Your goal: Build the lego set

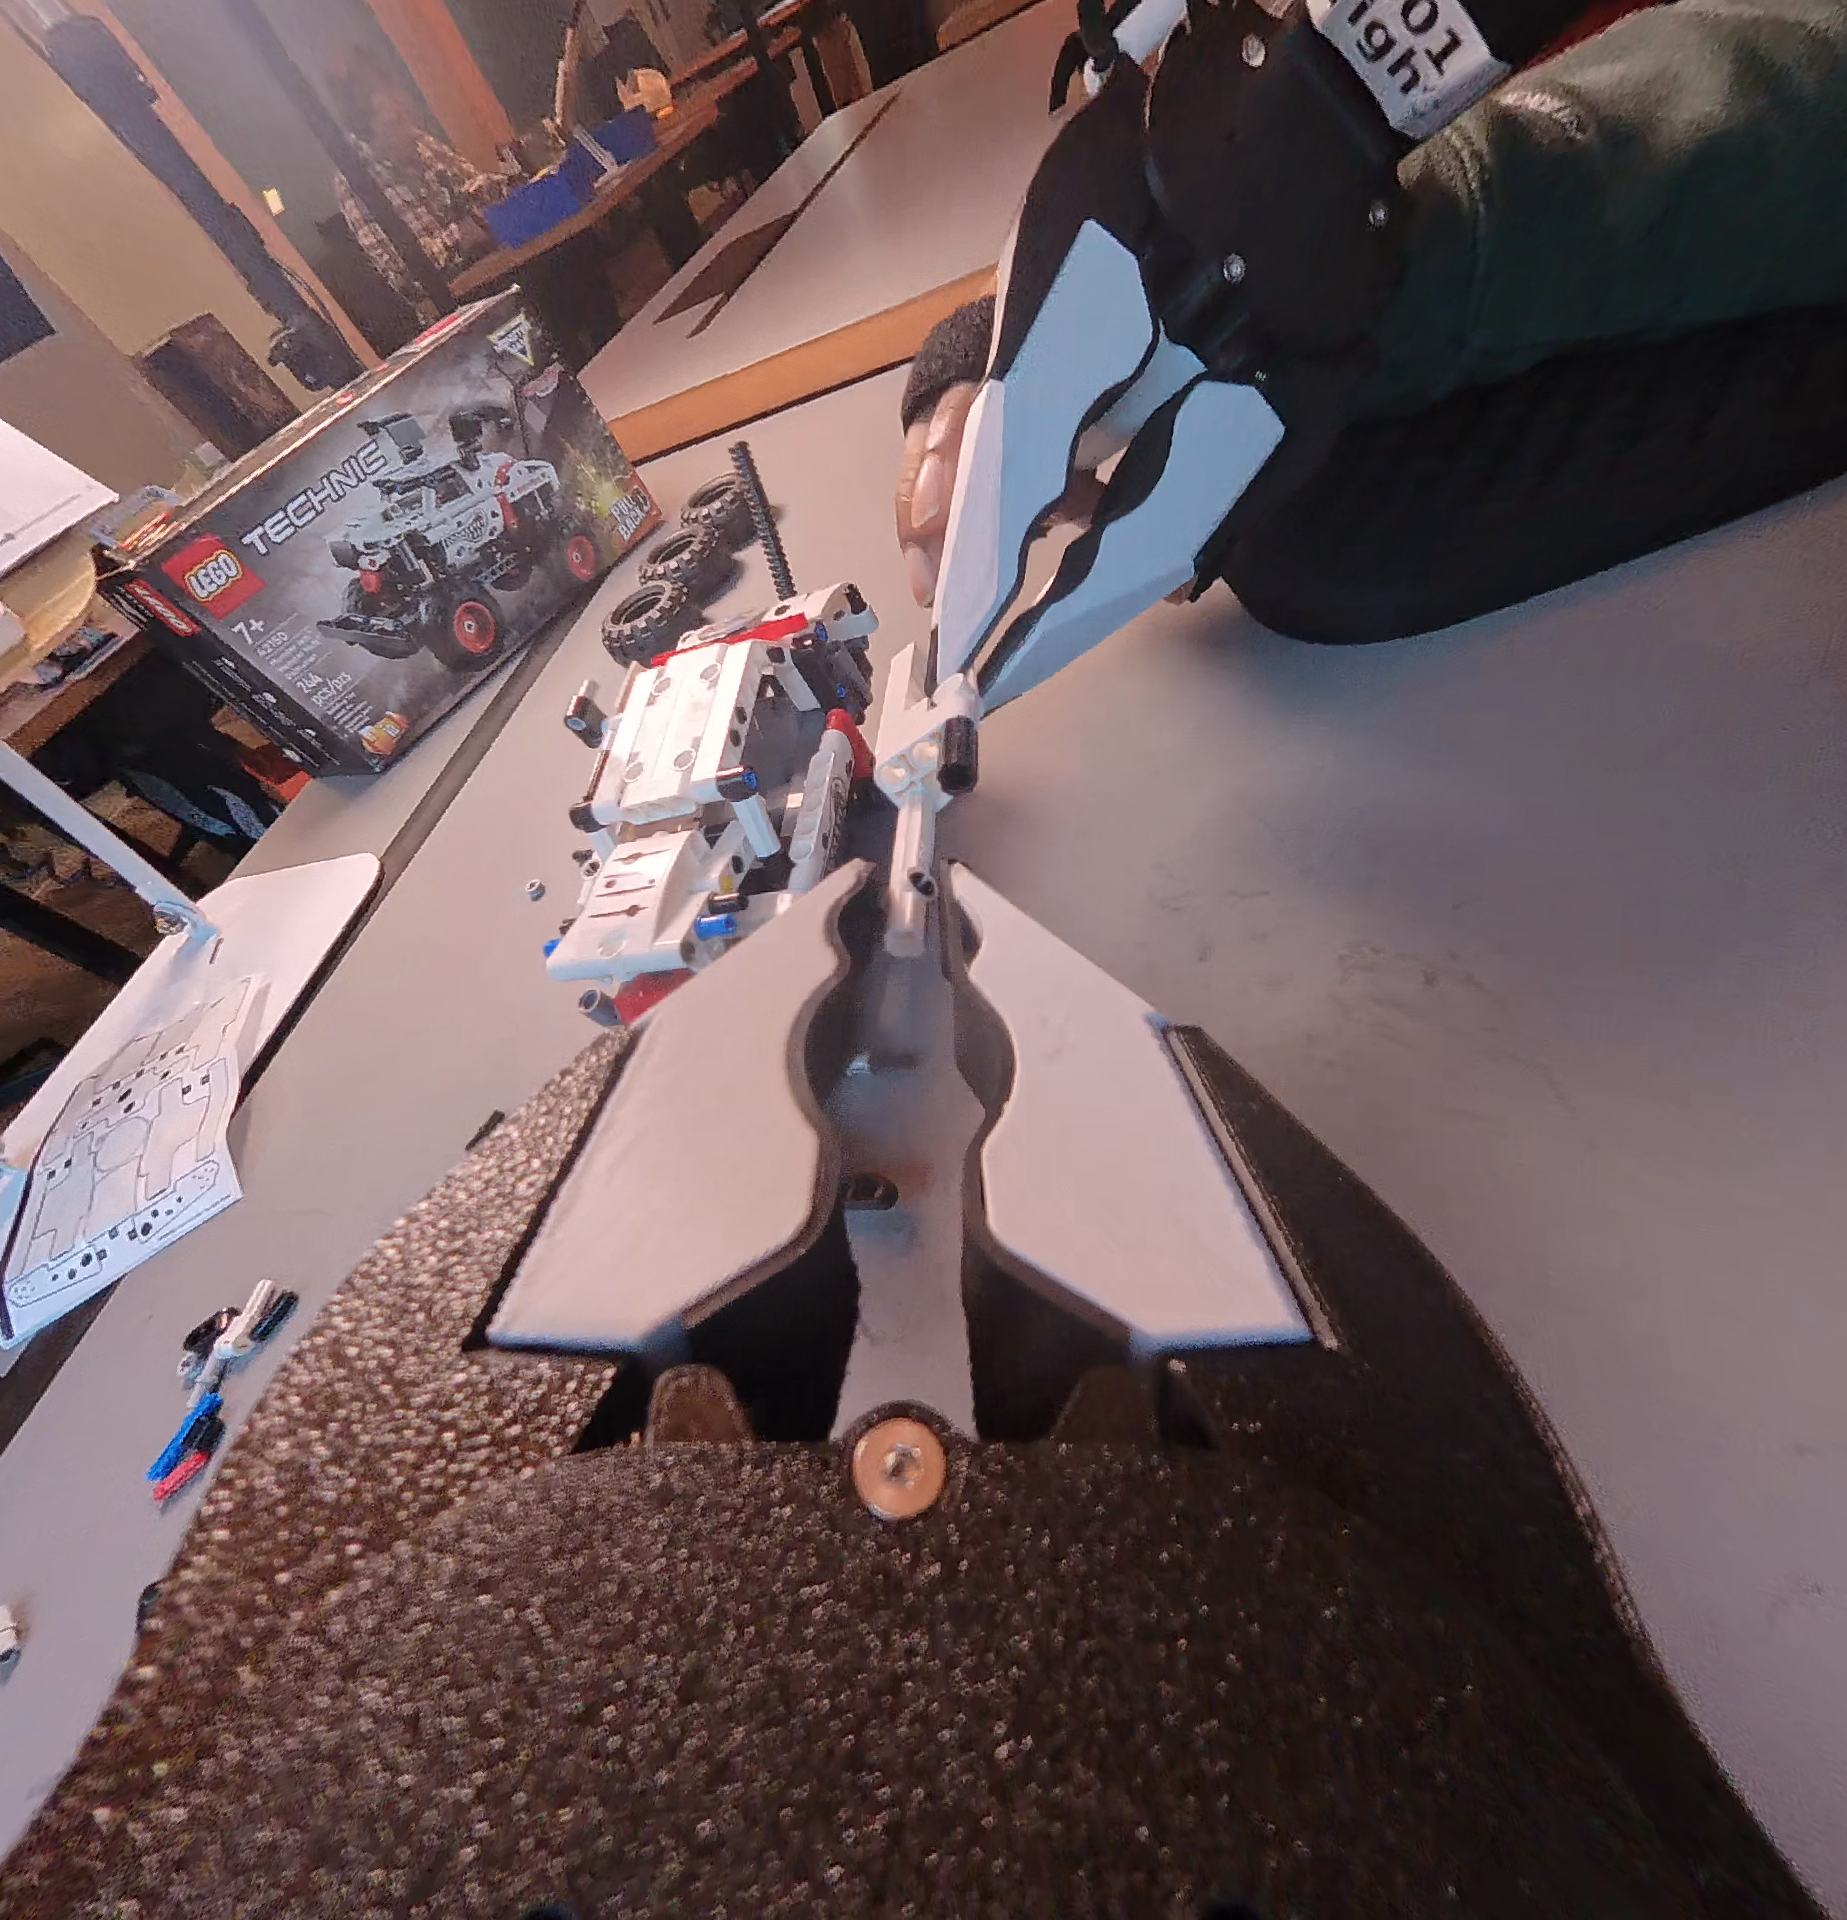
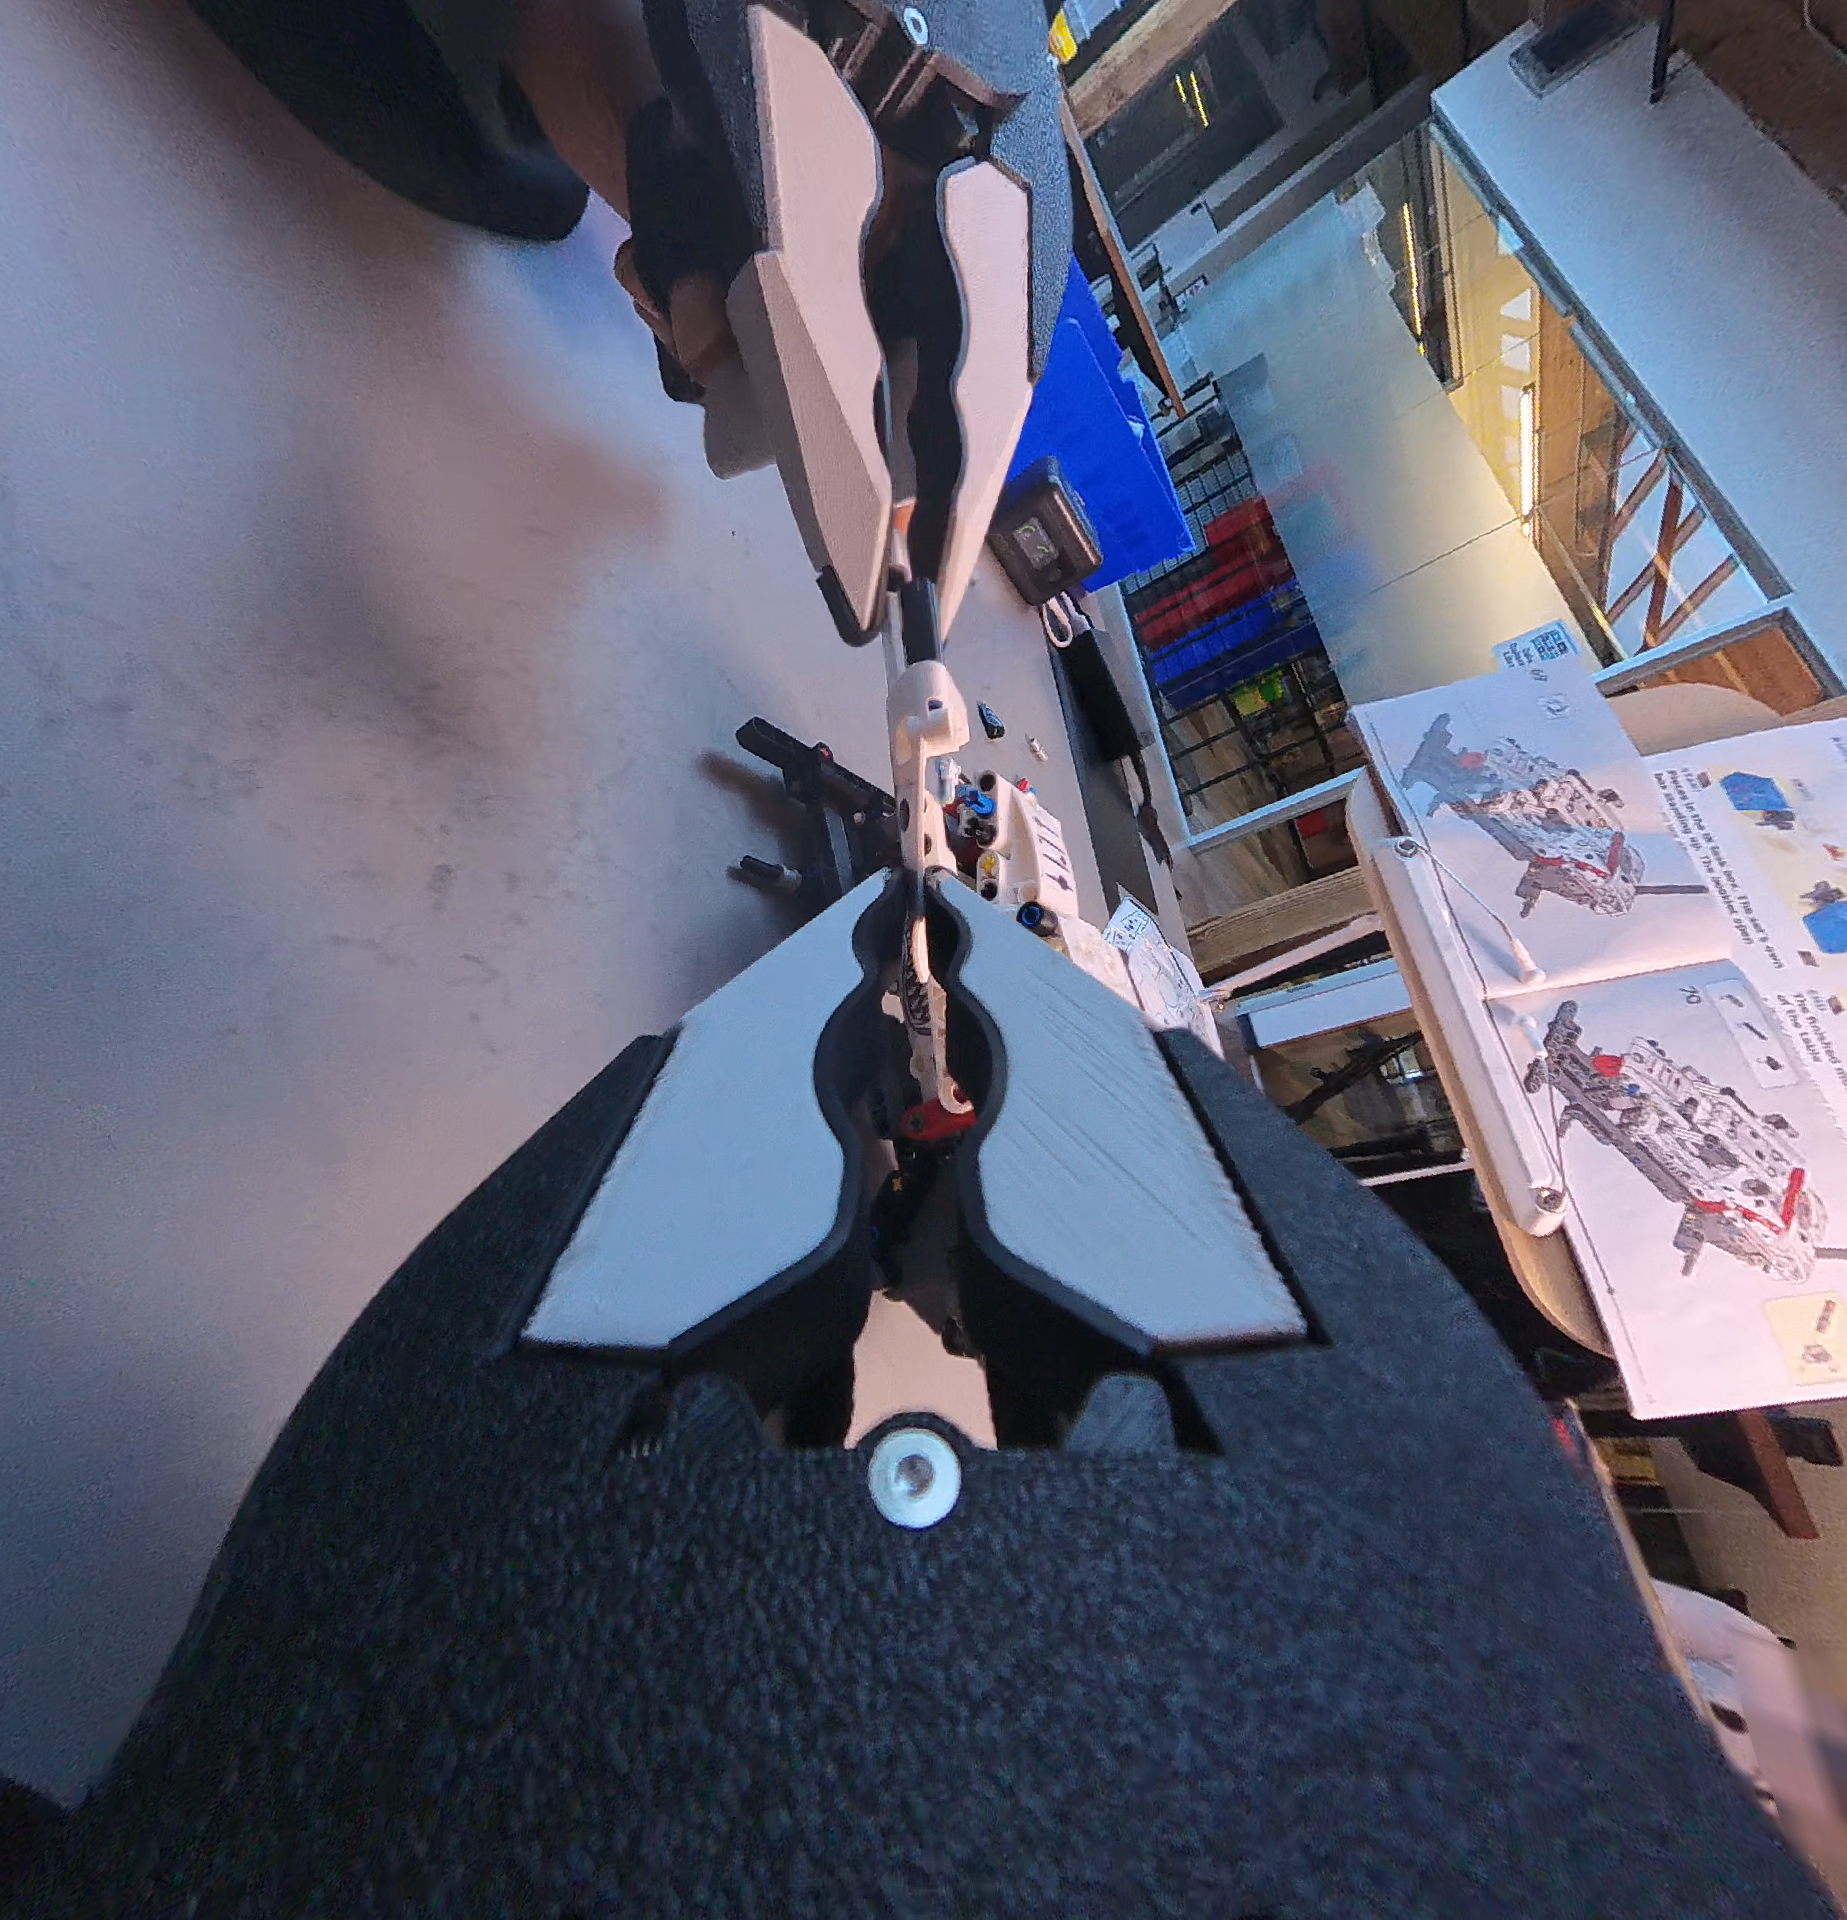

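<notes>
Left tool [image 1: 911, 883]: fingers nearly closed, pinching the lower end of a slim white lego sub-assembly [image 1: 924, 790] raised above the tabletop [image 1: 1418, 935].

Right tool [image 1: 966, 681]: fingers nearly closed on the opposite end of the same sub-assembly, meeting the left tool tip to tip; a black pin piece [image 1: 960, 750] sits just under its tips. A gloved hand and dark green sleeve [image 1: 1625, 260] hold it.

Right wrist view: right tool [image 2: 917, 883] clamps the white piece [image 2: 924, 821] edge-on; the left tool [image 2: 914, 592] grips its far end from above.

Partly built truck model [image 1: 711, 790]: white with red and black parts and blue pins, lying on the tabletop just beside the held piece.

Three black tyres [image 1: 680, 556]: in a row beyond the model, near a black toothed rod [image 1: 765, 530].

Set box [image 1: 379, 551]: farther left, at the tabletop edge.

Sticker sheet [image 1: 129, 1164]: on a white stand base, left.

Loose pins [image 1: 212, 1382]: black, white, blue, red, left near edge.

Instruction booklet [image 2: 1667, 1018]: open on a stand, to the right in the right wrist view.
</notes>
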